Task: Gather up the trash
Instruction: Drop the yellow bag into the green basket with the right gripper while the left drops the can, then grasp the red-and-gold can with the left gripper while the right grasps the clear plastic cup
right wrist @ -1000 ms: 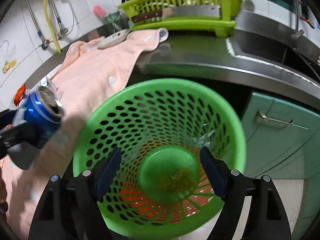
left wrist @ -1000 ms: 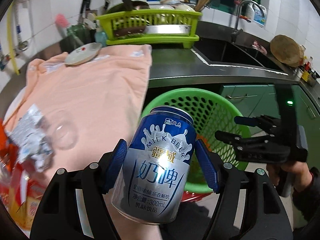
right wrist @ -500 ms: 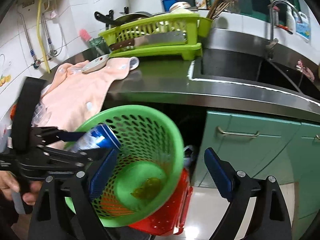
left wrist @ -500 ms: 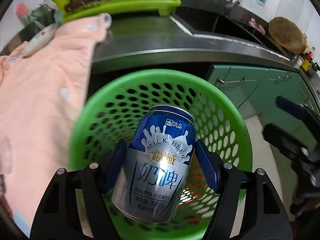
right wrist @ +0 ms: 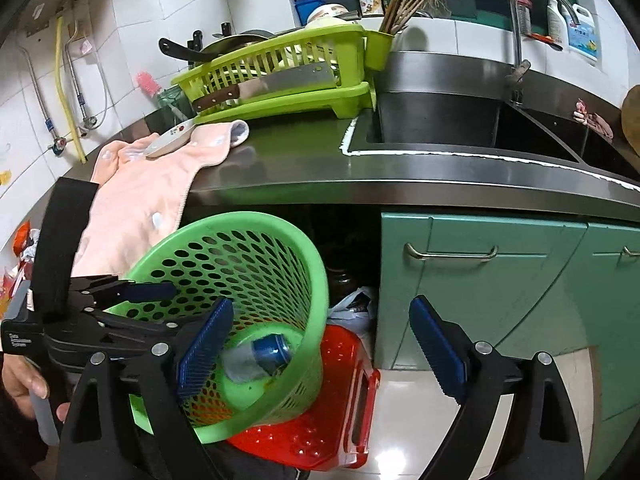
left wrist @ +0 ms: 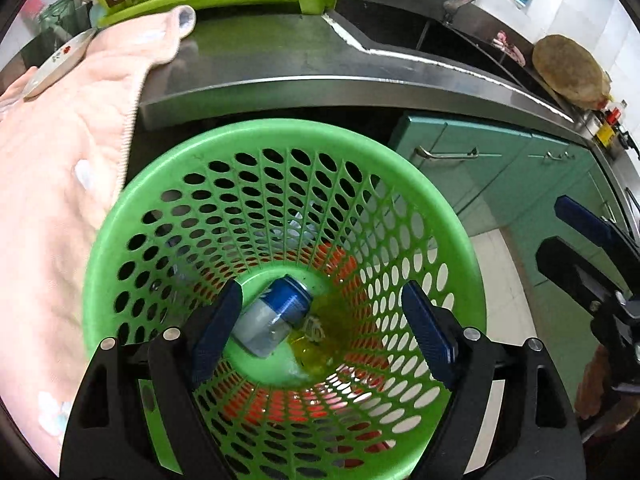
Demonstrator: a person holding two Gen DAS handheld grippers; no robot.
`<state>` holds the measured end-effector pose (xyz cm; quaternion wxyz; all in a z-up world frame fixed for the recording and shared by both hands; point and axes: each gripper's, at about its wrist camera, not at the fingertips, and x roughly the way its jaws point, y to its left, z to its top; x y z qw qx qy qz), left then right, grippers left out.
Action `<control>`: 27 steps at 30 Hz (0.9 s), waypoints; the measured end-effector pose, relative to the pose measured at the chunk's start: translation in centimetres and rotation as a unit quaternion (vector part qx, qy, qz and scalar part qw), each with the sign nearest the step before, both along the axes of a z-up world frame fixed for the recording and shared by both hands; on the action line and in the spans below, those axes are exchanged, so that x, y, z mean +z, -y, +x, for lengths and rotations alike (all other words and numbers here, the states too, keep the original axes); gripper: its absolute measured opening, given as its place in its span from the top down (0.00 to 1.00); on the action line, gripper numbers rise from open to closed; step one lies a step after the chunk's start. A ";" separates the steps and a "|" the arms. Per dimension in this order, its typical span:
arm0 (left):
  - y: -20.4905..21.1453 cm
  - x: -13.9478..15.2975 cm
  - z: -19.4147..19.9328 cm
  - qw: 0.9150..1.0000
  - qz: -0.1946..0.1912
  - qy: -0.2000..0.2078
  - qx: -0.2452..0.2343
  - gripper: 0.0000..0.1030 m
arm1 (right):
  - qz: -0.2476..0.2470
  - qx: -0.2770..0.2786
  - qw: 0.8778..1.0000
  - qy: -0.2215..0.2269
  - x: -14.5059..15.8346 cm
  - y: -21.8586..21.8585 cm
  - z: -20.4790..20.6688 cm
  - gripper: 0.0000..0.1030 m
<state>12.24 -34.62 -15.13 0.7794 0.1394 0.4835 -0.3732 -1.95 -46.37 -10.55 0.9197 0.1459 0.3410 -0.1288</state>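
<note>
Can point(right wrist: 256, 356) lies on its side in green basket point(right wrist: 316, 280) btm — right gripper point(right wrist: 320, 344) jaws wide apart.

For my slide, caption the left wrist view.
Open left hand-held gripper above the green basket, blue can lying at its bottom.

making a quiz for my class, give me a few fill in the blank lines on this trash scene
1. The can lies on its side at the bottom of the green ____.
2. The left gripper above the basket is ____ and holds nothing.
3. The basket rests on a ____ stool.
4. A knife lies against the lime dish ____.

Missing words: basket; open; red; rack
</note>
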 end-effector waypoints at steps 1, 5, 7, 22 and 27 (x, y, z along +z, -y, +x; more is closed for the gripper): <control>-0.5 0.4 -0.2 1.000 -0.003 0.004 0.003 0.21 | -0.001 0.003 1.000 0.001 0.1 -0.3 0.1 0.16; -3.0 2.1 -0.7 0.999 -0.012 0.025 0.021 0.21 | -0.003 0.017 1.000 0.007 0.8 -1.5 0.3 0.16; -4.4 2.9 -0.9 0.999 -0.014 0.038 0.032 0.21 | -0.004 0.023 1.000 0.009 1.0 -2.1 0.5 0.15; -18.8 8.6 -2.3 0.983 -0.030 0.117 0.142 0.21 | -0.013 0.132 0.991 0.036 4.5 -11.6 3.9 0.12; -23.3 10.4 -2.5 0.974 -0.021 0.152 0.168 0.21 | -0.008 0.169 0.985 0.042 5.3 -14.9 5.4 0.12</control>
